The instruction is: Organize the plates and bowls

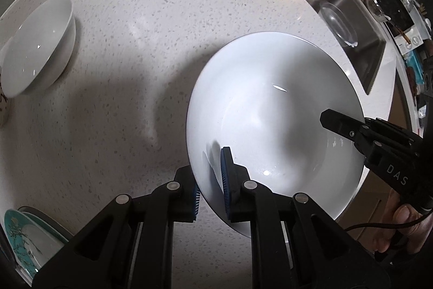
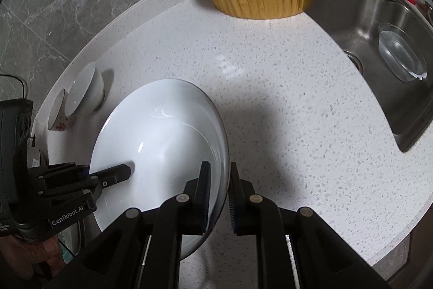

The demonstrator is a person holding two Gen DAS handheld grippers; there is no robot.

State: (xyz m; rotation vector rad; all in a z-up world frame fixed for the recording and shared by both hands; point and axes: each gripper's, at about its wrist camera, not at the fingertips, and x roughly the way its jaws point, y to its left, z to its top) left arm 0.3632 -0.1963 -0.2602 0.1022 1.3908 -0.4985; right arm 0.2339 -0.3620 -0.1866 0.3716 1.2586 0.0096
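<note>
Clearly the chief risk lies in the shared hold: the large white bowl is pinched by its thin rim on two opposite sides, and if one hand dips or pulls away faster than the other, the glazed rim could slide out of the pads and the bowl would drop onto the speckled surface or knock the sink edge close by. The left gripper has its jaws nearly shut, one blue pad inside the bowl and one outside, clamped on the rim. The right gripper does the same on the far side, jaws almost closed with the rim between them. The bowl appears tilted and held just over the surface, well apart from the smaller white bowl near the wall. A patterned plate lies at the surface's near corner.
</note>
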